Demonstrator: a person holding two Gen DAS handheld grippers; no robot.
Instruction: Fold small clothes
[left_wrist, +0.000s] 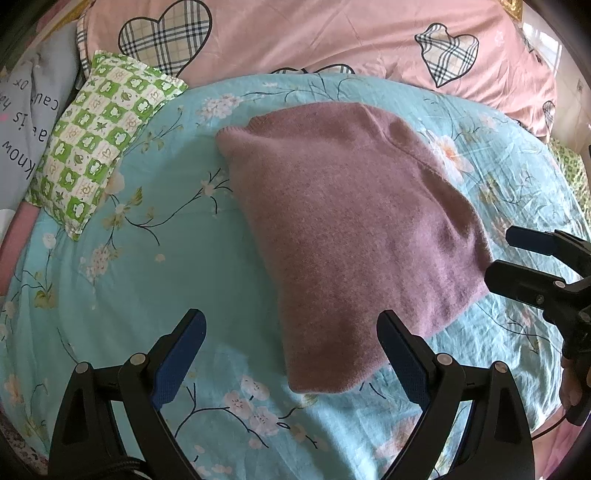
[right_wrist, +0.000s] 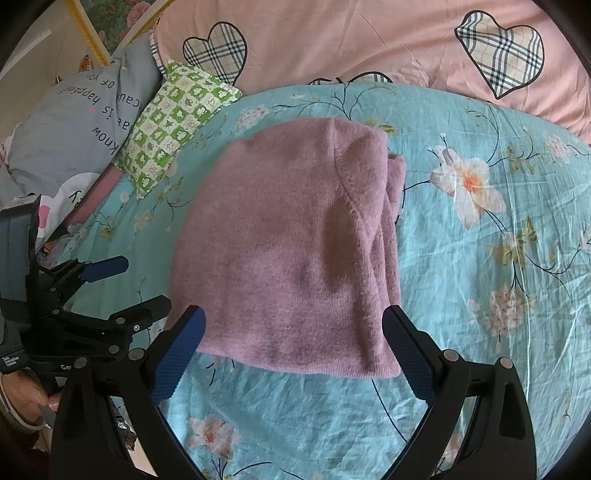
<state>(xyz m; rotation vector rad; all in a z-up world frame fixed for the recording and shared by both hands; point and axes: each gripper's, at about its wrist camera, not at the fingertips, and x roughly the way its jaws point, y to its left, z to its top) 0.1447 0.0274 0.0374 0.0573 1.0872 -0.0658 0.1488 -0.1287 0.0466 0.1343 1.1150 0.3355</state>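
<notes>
Bedding: turquoise floral cotton sheet (left_wrist: 122, 266), wrinkled, with a pink heart-print quilt (left_wrist: 332, 40) at 12 o'clock. Green checked pillow (left_wrist: 99, 144) at 10 o'clock. Item: mauve knit sweater (left_wrist: 343, 229), fuzzy, folded into a rough rectangle, lying flat mid-sheet; ribbed hem nearest. Left gripper (left_wrist: 291, 354) released, empty, jaws wide at 6 o'clock. Right gripper (right_wrist: 293, 350) likewise spread, empty, straddling the hem. Bare sheet borders every sweater edge.

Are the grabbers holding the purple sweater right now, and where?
No, nothing is held. The left gripper and right gripper are both open, near the folded sweater.
</notes>
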